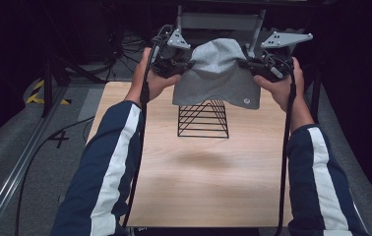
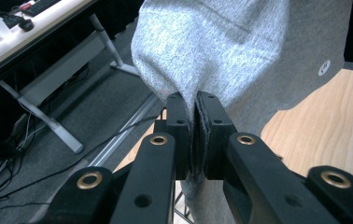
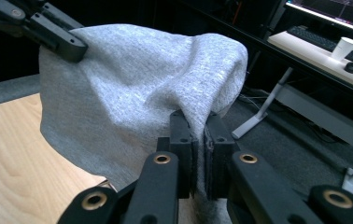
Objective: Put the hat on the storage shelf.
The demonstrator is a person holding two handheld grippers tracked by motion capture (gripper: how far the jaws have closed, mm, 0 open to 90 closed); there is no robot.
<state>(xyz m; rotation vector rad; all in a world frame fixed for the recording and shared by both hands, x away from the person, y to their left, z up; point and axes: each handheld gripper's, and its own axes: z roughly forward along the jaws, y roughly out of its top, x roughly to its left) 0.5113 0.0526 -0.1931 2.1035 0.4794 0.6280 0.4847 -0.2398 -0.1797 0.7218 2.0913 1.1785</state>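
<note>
Both the left gripper [image 1: 186, 66] and the right gripper [image 1: 245, 64] clench the grey knitted cloth [image 1: 218, 73] above the black wire rack [image 1: 202, 120].

One grey cloth [image 1: 218, 73] — one black wire rack [image 1: 203, 119] — two claws: left claw [image 1: 184, 66], right claw [image 1: 247, 64].
</note>
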